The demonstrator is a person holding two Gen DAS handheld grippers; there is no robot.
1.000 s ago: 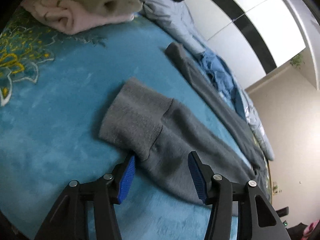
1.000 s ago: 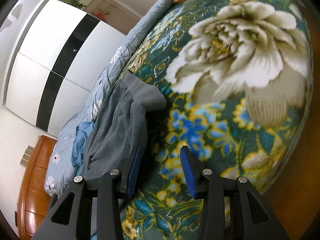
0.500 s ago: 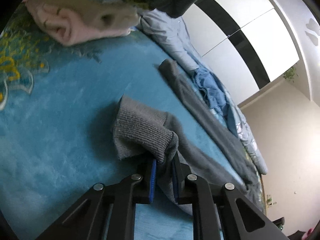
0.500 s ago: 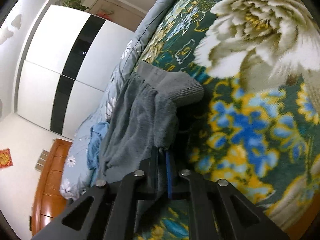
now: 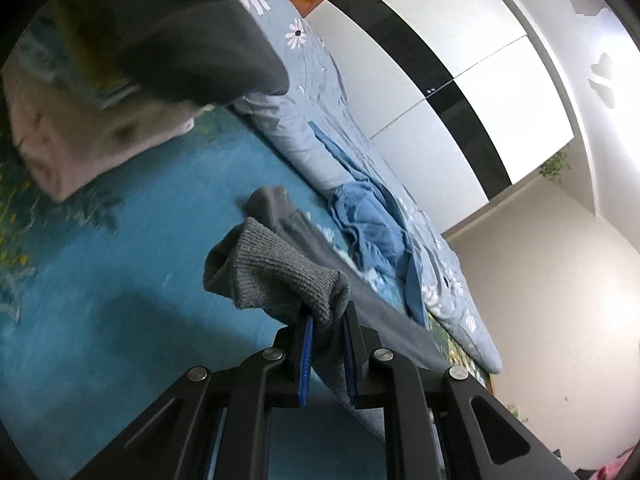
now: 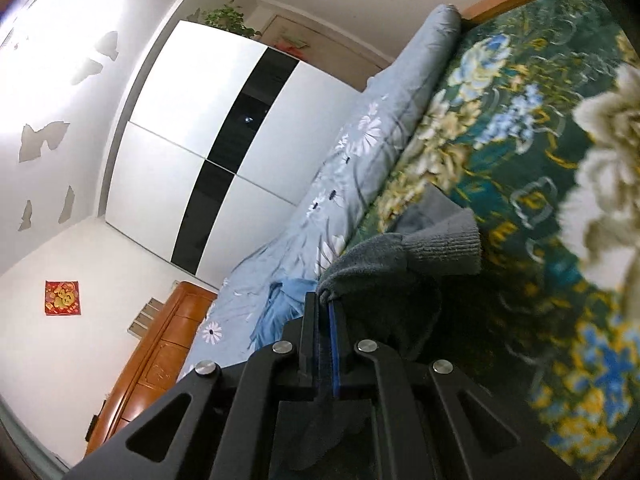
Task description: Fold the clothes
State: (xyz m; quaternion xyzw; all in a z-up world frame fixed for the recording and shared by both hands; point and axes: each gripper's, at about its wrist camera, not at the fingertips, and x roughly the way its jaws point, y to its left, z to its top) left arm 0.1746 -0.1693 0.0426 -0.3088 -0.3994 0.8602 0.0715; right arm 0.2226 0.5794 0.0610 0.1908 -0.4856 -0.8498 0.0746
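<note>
A grey knit sweater [image 5: 276, 276] lies across the blue floral blanket [image 5: 120, 280], and I hold it at two places. My left gripper [image 5: 326, 320] is shut on one sleeve just behind its ribbed cuff, which hangs lifted off the blanket. In the right wrist view my right gripper [image 6: 325, 306] is shut on the grey sweater [image 6: 384, 276] near its other ribbed cuff [image 6: 444, 244], raised above the green flowered part of the blanket [image 6: 520, 160]. The sweater's body trails away below both grippers, mostly hidden.
A folded pink garment [image 5: 96, 136] with a dark garment [image 5: 172, 36] on top sits at the left. A crumpled blue garment [image 5: 372, 224] lies on the rolled pale-blue quilt [image 5: 320, 120] along the far side. A white and black wardrobe [image 6: 208, 152] and a wooden headboard [image 6: 160, 352] stand behind.
Both grippers went from open around the sweater's sleeves to shut on them, then lifted the cuffs off the blanket. The views now tilt up toward the wardrobe and wall.
</note>
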